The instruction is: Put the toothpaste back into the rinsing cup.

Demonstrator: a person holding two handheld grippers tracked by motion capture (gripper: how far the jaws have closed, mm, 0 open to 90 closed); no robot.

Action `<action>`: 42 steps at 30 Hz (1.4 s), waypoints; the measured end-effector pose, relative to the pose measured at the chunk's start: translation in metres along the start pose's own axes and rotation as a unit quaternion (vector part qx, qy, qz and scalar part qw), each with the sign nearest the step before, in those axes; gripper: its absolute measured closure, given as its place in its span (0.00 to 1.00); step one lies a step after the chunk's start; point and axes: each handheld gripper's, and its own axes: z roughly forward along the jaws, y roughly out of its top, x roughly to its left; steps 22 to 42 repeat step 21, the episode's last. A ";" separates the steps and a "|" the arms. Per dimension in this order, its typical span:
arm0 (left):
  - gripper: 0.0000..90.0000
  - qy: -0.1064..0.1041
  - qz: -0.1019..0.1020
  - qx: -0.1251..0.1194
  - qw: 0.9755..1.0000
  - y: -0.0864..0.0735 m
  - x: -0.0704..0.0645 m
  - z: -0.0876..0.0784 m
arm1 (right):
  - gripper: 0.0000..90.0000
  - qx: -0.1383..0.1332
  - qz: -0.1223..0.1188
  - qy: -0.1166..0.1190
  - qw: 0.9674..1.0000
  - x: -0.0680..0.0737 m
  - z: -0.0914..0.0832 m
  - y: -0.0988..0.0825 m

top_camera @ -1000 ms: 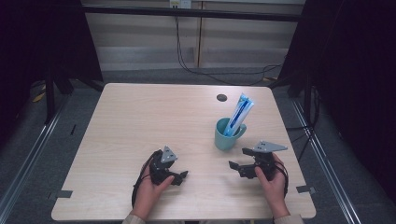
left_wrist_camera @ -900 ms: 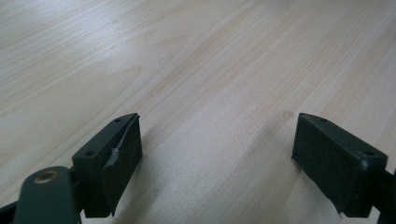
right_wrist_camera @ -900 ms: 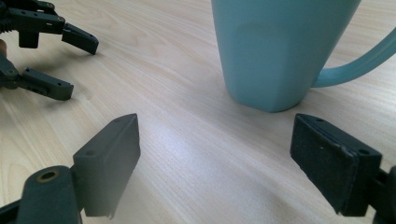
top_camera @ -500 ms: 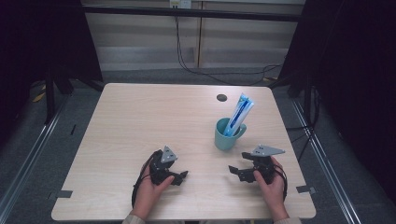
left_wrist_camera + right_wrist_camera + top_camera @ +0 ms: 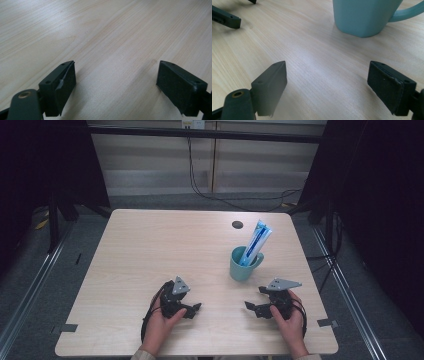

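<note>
- The left gripper (image 5: 192, 309) rests low on the wooden table (image 5: 150, 250), near the front edge, held in the person's left hand (image 5: 161, 325).
- In the left gripper view its two black jaws stand wide apart, with bare wood grain between them and nothing in their hold.
- The right gripper (image 5: 253, 306) sits near the front edge at the table's right side, held in the right hand (image 5: 290, 320), its jaws pointing toward the table's middle.
- In the right gripper view its jaws are likewise spread wide and hold nothing; only tabletop lies between them.
- A teal mug (image 5: 243, 264) stands upright on the table, near the right gripper and beyond it; its base and handle (image 5: 405, 13) show at the top of the right gripper view.
- A blue-and-white tube (image 5: 255, 244) stands in the mug, leaning up and to the right over the rim.
- A small dark round hole (image 5: 237, 225) lies in the tabletop beyond the mug.
</note>
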 end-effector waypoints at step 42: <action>0.17 0.001 0.001 0.000 1.000 0.000 0.000 0.000 | 0.14 0.045 -0.044 -0.020 0.998 0.008 0.007 0.001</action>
